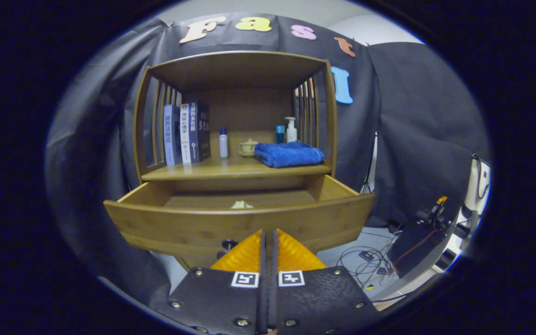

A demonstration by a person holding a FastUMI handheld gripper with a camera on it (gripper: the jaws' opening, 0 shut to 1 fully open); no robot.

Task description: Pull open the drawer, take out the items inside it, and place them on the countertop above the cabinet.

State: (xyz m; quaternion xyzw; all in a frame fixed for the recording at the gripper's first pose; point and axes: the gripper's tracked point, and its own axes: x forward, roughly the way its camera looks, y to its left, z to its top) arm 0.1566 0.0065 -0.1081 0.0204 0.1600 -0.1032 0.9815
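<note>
Already pulled open drawer (231, 223), small pale item (241, 204) waiting inside, claw (268, 235) closed together on nothing, just before front panel.

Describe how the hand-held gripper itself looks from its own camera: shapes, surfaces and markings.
The hand-held gripper has two wedge-shaped fingers with ribbed faces, narrowing to a point. Behind them sit two flat, dark, rough-textured plates fastened with round silver screws. Each plate carries a small square black-and-white tag near its front inner corner. No cable is visible on it.

Brown wooden drawer (231, 225), blue folded towel (289, 154), pale item (241, 204) inside the drawer.
</note>
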